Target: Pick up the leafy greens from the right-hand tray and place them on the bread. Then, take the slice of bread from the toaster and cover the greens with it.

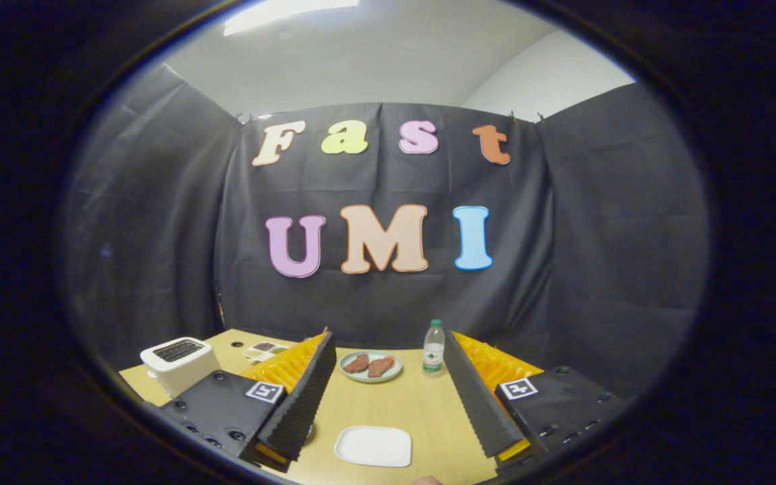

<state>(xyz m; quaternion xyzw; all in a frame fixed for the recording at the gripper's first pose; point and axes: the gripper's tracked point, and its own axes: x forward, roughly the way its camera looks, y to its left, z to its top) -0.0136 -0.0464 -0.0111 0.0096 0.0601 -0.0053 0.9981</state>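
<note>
A: We are holding the gripper (388,431) above the near end of the wooden table (422,411), looking across it toward the booth wall. The jaws are standing wide open, nothing between the fingers but bare tabletop and a plate.

B: Which plate are we seeing there?

A: We are seeing a white rectangular plate (373,446) lying flat between the fingers, close in, and it is carrying nothing. Beyond it, farther along the table, we are noting a round pale green plate (371,367) with two brownish pieces (368,364) side by side on it. Whether those are bread or meat, we are not managing to tell.

B: And the toaster?

A: We are logging the white toaster (179,364) off beyond the left finger (294,404), near the table's left edge. Its top slots are showing dark; we are unable to say whether a slice is sitting inside.

B: Are we spotting the greens?

A: We are picking out a small divided tray (265,349) just past the toaster, partly hidden behind the left finger, with something dark and something greenish in its compartments. It is too small to name. We are finding no clear sight of leafy greens, so we cannot say where they are lying.

B: Anything else standing out there?

A: We are marking a clear water bottle (434,346) with a green cap, upright, just right of the round plate and beside the right finger (479,404).
</note>
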